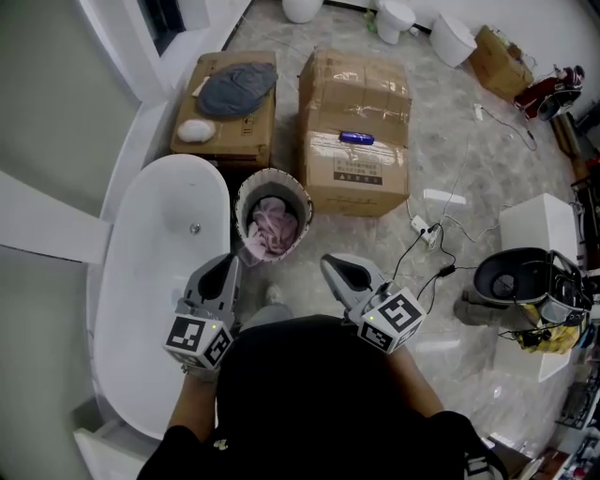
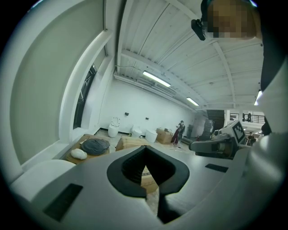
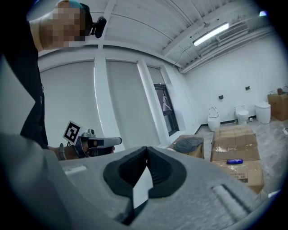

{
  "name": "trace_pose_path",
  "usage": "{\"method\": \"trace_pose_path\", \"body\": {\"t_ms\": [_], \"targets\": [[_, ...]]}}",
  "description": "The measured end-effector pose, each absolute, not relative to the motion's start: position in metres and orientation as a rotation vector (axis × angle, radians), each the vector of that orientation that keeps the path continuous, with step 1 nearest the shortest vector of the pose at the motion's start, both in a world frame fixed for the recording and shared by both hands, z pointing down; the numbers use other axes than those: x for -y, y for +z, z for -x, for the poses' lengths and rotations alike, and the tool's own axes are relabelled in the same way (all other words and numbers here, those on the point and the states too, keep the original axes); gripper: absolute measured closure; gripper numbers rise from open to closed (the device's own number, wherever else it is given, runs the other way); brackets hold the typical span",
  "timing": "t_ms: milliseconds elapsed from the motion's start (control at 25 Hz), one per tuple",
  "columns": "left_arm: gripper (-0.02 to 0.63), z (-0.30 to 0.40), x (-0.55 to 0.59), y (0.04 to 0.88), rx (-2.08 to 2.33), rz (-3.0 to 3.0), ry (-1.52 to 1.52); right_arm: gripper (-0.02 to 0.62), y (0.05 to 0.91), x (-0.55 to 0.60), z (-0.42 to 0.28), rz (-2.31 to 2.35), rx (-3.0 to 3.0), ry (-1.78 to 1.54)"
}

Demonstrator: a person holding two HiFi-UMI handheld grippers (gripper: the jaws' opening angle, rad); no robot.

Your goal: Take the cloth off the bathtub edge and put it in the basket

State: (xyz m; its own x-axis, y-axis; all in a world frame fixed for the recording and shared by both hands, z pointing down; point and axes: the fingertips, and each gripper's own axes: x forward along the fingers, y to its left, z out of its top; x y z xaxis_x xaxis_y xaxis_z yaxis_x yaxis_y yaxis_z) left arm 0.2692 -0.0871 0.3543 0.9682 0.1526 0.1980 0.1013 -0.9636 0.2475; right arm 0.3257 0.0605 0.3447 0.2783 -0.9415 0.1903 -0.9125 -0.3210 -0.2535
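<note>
Grey plastic forms both tongs, which are held low, close to the person's black top. The left gripper [image 1: 229, 260] has its jaws pressed together with nothing between them. The right gripper [image 1: 327, 263] is the same, closed and empty.

Just ahead of the left gripper, at twelve o'clock, stands the round pale basket with a pleated wall [image 1: 246, 202]. The crumpled pink cloth [image 1: 274, 230] lies inside it, and one fold seems to hang over the near rim. At nine o'clock of the basket is the white oval bathtub [image 1: 141, 281]; its edge is bare where I can see it.

I judge that the putting step is done. The next move calls only for pulling the tongs away, or opening one of them to tuck in the hanging fold.

The floor is grey marbled tile [image 1: 441, 131]. Beyond the basket are two brown cardboard boxes: the smaller box [image 1: 225, 141] at eleven o'clock carries a dark grey round cushion [image 1: 234, 89], and the bigger box [image 1: 356, 178] at one o'clock carries a small blue object [image 1: 356, 138]. White toilets [image 1: 396, 17] stand farthest away.
</note>
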Motion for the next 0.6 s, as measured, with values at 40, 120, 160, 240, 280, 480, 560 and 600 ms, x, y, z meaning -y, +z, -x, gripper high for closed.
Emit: {"method": "trace_pose_path", "body": {"t_ms": [40,120,160,240,280,480,560,600], "targets": [[0.592,-0.2699,0.087,0.3538,-0.193,-2.88,0.315,0.598,0.3445,-0.0593,-0.3255,2.432,-1.78,-0.469],[0.592,-0.2704,0.0859,0.3534,-0.201,-2.871,0.313,0.598,0.3446,-0.0585,-0.3247,2.431,-1.789,-0.473],[0.592,-0.2703,0.0844,0.3533,-0.205,-2.869,0.314,0.598,0.3447,-0.0588,-0.3242,2.428,-1.791,-0.474],[0.592,-0.27,0.0807,0.3539,-0.214,-2.871,0.319,0.598,0.3452,-0.0596,-0.3232,2.421,-1.795,-0.476],[0.592,-0.2701,0.0797,0.3546,-0.217,-2.868,0.32,0.598,0.3457,-0.0595,-0.3229,2.418,-1.798,-0.476],[0.592,-0.276,0.0808,0.3577,-0.223,-2.85,0.334,0.598,0.3466,-0.0569,-0.3249,2.415,-1.807,-0.475],[0.592,-0.2771,0.0793,0.3574,-0.226,-2.854,0.345,0.598,0.3455,-0.0579,-0.3257,2.419,-1.803,-0.474],[0.592,-0.2777,0.0783,0.3568,-0.229,-2.856,0.348,0.598,0.345,-0.0585,-0.3262,2.42,-1.802,-0.473]]}}
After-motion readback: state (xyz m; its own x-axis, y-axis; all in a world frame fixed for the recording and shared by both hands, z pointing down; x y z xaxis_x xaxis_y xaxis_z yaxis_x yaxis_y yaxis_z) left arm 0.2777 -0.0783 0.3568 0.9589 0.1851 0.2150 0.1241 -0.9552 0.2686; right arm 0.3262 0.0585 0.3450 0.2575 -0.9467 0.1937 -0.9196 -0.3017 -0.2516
